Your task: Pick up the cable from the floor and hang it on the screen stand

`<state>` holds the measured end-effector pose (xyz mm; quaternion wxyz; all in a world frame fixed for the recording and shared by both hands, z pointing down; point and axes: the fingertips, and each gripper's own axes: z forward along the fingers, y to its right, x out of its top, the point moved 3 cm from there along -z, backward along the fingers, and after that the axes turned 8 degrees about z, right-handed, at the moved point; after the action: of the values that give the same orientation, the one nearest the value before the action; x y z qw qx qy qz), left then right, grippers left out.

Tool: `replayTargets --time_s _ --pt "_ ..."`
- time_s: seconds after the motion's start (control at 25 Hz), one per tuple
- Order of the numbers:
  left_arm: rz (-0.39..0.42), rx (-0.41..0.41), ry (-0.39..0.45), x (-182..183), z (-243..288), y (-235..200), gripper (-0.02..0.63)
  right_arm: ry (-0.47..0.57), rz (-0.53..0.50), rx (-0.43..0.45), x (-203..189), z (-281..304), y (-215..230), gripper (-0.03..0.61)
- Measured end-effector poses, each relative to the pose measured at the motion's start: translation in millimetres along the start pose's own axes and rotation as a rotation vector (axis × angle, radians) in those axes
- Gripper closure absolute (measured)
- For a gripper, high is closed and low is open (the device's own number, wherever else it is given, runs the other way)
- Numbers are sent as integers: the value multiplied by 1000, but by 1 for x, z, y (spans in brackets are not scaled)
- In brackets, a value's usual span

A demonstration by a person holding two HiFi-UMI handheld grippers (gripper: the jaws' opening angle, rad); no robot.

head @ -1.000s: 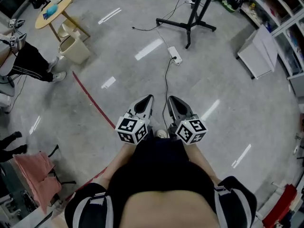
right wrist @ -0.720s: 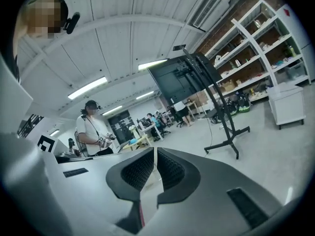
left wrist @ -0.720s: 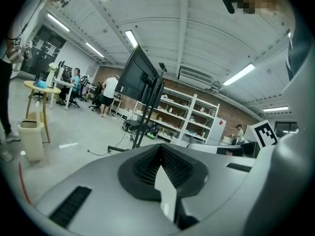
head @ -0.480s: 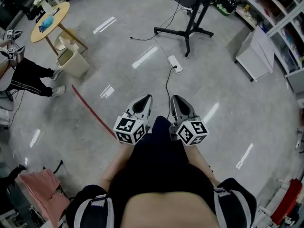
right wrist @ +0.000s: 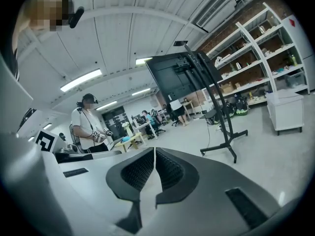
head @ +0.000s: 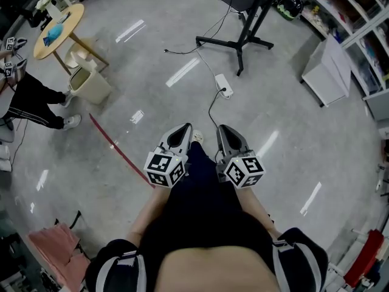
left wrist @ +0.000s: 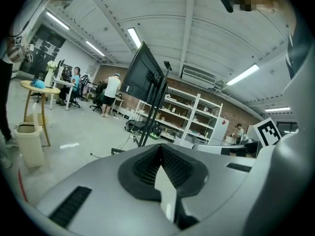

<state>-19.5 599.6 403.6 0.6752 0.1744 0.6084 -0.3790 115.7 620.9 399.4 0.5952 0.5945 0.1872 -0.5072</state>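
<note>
**Left tongs** [head: 181, 132]: centre of frame, jaws pressed together, nothing between them.
**Right tongs** [head: 225, 134]: just beside the left pair, jaws likewise together, empty.
**Cable** [head: 210, 109]: black, lying on the grey floor [head: 285, 120] just above the tongs, running up to a white power strip [head: 223, 85].
**Screen stand** [head: 242, 36]: black, top centre, beyond the strip.
**Round worktop** [head: 58, 26]: upper left, with a bin [head: 91, 84] beside it.

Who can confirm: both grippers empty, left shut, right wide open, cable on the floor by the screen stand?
The right gripper is shut, not wide open; the right gripper view shows its jaws together. The rest holds: both empty, left gripper shut, cable on the floor by the screen stand.
</note>
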Motion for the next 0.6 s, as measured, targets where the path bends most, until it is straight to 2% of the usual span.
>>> replayTargets --time_s 0.2,0.6 --pt "1 8 -5 13 41 -29 607 -25 6 19 14 46 14 552" --pt "15 33 4 59 127 -95 607 -31 -4 67 75 158 40 552"
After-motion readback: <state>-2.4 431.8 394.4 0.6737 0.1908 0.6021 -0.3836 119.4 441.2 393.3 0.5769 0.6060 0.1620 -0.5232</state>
